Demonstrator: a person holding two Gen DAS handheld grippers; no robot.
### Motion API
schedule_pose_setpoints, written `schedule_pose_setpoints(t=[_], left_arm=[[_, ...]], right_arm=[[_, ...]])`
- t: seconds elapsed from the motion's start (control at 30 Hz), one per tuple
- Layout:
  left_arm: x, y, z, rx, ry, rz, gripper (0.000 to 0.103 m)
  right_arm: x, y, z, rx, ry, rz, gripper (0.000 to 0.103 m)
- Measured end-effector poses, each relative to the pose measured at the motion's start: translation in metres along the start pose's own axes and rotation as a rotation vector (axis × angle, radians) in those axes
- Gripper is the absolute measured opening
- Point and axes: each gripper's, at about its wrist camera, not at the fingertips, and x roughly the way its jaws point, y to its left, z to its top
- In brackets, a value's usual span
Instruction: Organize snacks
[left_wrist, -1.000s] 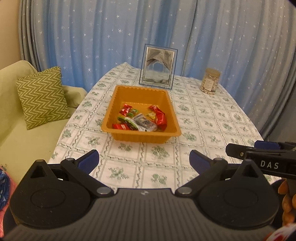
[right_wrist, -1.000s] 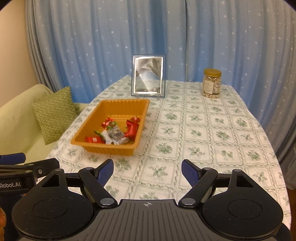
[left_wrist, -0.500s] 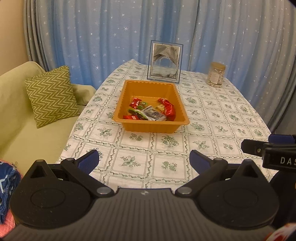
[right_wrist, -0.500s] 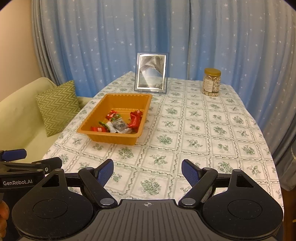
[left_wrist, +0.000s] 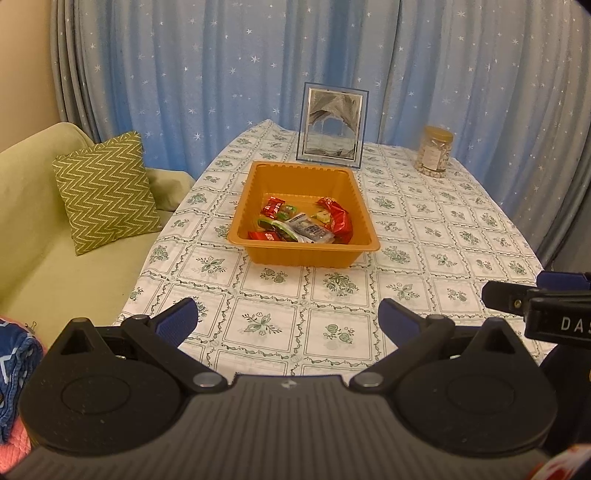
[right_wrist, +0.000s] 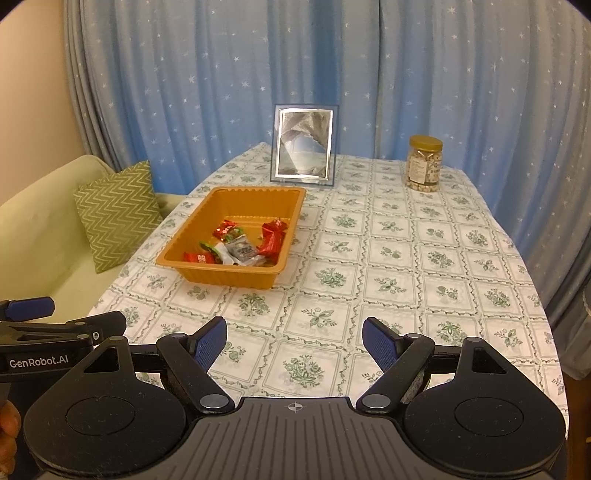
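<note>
On the table (right_wrist: 406, 258), snacks (left_wrist: 303, 225) fill the tray (left_wrist: 258, 184); both claws (left_wrist: 287, 317) (right_wrist: 294, 341) spread, holding nothing.

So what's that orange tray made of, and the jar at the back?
The orange tray looks like thin moulded plastic: a glossy sheen, ribbed walls and a rolled rim. The jar seems to be clear plastic or glass, since its pale contents show through; which one is hard to tell. Its gold lid could be metal or plastic.

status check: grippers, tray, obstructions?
Left gripper open, empty. Right gripper open, empty. Snacks piled in orange tray; both grippers short of it. Nothing in the way.
</note>
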Motion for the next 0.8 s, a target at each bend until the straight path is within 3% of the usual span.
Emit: schedule_pose_setpoints(t=[0.8], left_arm=[[0.0007,-0.0035,-0.0008,0.009,0.0,0.002,0.103]], right_arm=[[0.0006,0.0009,-0.0002,0.002,0.004,0.001,0.08]])
